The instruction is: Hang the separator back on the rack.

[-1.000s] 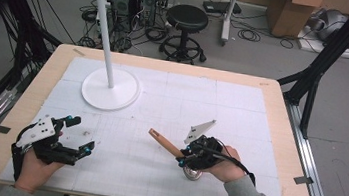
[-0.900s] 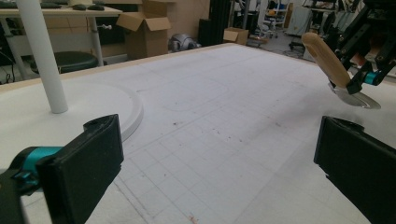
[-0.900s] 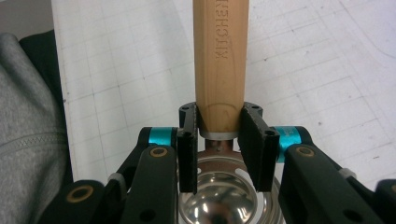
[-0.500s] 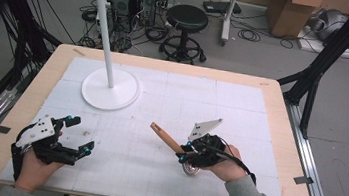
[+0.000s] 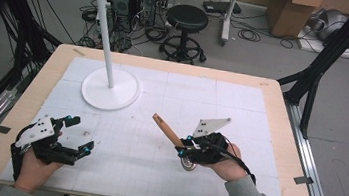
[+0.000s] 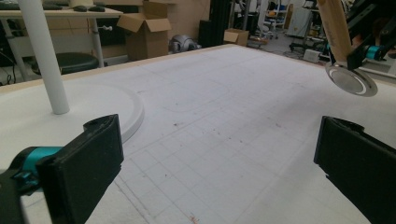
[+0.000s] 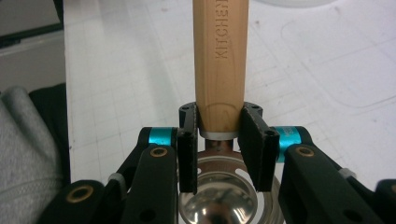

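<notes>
While the high view looks down on the white table mat (image 5: 172, 102), the right gripper (image 5: 187, 147) pinches a wooden-handled utensil (image 5: 167, 131) near its metal end, handle slanting up toward the white stand base (image 5: 110, 89). Well apart at the left, the left gripper (image 5: 77, 135) rests spread over bare mat.

Left gripper view: its jaws stand wide with nothing between them; the utensil's round metal head (image 6: 351, 80) hangs at upper right.

Right gripper view: both pads (image 7: 187, 154) press the handle (image 7: 219, 60) just above the shiny bowl (image 7: 224, 200).

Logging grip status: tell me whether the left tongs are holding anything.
No, the left tongs stand wide open with just bare table mat between their jaws.
</notes>
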Demonstrator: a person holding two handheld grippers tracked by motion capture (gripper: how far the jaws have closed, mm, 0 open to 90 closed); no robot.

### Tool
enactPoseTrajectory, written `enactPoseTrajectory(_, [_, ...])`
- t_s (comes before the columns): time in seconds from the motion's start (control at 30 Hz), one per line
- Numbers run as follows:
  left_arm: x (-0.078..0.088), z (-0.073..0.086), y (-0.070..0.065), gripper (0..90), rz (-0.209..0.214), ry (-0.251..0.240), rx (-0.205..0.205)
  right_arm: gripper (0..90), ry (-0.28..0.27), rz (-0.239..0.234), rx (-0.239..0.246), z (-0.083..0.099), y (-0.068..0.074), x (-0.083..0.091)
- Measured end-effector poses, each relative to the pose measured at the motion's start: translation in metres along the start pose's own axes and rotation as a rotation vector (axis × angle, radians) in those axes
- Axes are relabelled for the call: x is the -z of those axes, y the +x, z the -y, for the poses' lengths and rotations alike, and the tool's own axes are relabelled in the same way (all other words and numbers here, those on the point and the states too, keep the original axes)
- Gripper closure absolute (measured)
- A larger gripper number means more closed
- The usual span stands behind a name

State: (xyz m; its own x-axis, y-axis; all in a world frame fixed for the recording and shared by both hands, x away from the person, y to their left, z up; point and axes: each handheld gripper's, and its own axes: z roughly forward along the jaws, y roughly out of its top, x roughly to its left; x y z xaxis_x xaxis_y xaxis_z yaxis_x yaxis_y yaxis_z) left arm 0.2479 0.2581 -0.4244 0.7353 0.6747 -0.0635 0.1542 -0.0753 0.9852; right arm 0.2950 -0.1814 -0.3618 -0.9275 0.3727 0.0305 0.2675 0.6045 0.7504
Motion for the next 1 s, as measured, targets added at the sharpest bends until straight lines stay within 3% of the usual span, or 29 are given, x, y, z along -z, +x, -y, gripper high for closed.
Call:
enactPoseTrajectory(0.37, [0.001,0.0,-0.001,1.8,-0.002,-0.003,0.001,69.7,-0.111,0.046,-0.056,0.0,-0.002,0.005])
enactPoseTrajectory(0.43, [0.002,-0.001,-0.001,1.8,-0.001,-0.004,-0.001,69.7,-0.119,0.056,-0.054,-0.001,-0.002,0.005])
enactPoseTrajectory(0.63, [0.003,0.0,-0.001,1.8,-0.007,-0.007,0.003,69.7,-0.114,0.03,-0.059,-0.005,-0.002,0.003])
enactPoseTrajectory(1.0, [0.008,-0.001,0.0,1.8,-0.02,-0.016,0.006,69.7,-0.183,0.075,-0.067,-0.018,-0.003,0.004])
